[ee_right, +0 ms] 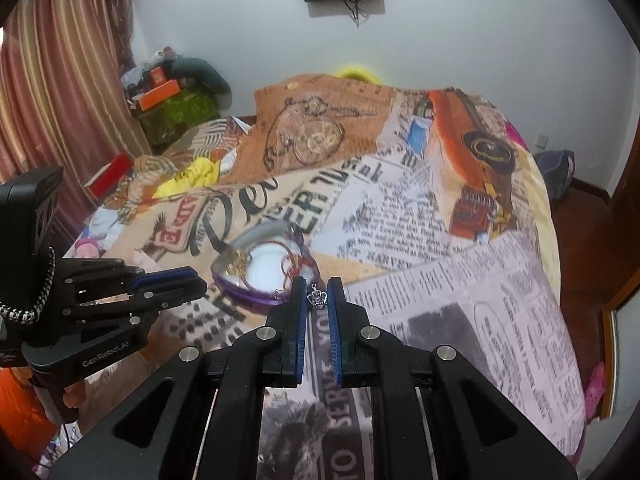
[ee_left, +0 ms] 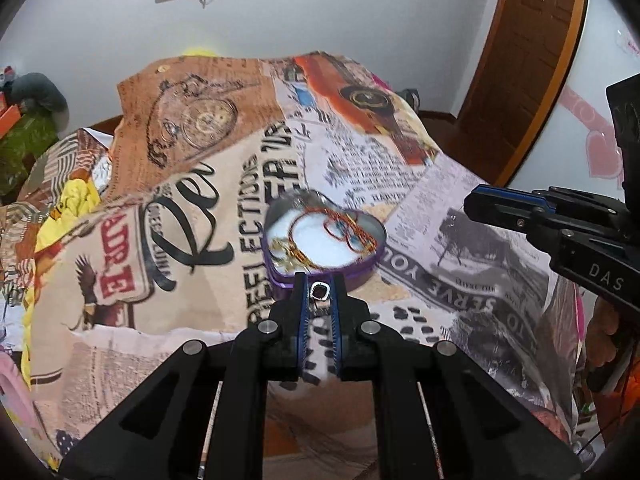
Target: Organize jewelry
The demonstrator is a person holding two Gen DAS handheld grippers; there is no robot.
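Jewelry is partly sorted: red and gold bangles (ee_left: 348, 228) lie in the heart-shaped tin (ee_left: 280, 276) mid-bedspread. Left gripper (ee_left: 320, 292) pinches a ring (ee_left: 320, 291), right gripper (ee_right: 318, 298) a crown pendant (ee_right: 317, 298), both at the tin's near rim, undeposited.

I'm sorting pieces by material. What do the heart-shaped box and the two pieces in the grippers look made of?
Heart-shaped box: likely tin, glossy purple outside, mirror-like inner wall. Ring in left gripper: shiny silver-toned metal, dark centre. Crown pendant in right gripper: sparkly silver-toned metal, probably.

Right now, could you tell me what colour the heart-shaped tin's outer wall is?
Purple tin, clearest in the right wrist view.
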